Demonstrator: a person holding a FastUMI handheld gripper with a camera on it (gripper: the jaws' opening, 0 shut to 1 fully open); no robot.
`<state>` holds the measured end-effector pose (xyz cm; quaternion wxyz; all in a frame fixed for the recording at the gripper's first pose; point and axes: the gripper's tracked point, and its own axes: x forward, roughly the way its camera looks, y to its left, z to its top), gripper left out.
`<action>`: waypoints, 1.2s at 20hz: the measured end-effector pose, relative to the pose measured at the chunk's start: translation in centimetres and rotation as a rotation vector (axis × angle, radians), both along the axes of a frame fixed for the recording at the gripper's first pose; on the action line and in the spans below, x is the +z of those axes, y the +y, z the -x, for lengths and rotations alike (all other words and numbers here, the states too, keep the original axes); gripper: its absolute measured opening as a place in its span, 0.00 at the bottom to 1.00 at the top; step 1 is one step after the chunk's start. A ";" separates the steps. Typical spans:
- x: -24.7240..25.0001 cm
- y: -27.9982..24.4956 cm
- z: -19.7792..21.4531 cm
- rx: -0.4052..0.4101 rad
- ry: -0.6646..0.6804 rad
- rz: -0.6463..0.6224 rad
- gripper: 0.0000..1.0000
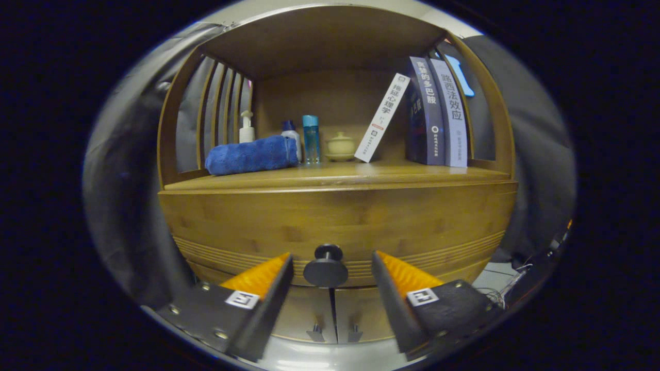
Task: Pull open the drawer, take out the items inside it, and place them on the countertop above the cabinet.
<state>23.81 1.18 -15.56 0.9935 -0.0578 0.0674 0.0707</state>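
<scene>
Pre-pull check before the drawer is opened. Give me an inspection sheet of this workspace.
Surface: wooden countertop above the drawer, bare along its front.
Job's things: drawer shut; its black knob sits between the fingers, untouched.
Clutter: rolled blue towel, pump bottle, white bottle with dark cap, blue bottle, lidded ceramic pot, one leaning book, two upright books.
Grippers: gripper open, straddling the knob.
Cables: wires on the floor beside the cabinet.
Surroundings: cupboard doors below the drawer.

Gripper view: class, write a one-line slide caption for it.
Open tool straddles the closed drawer's black knob; towel, bottles and books rest on the countertop above.
</scene>
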 end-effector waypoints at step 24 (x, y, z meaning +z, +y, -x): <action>-0.6 -0.8 9.7 -0.060 -0.069 0.072 0.32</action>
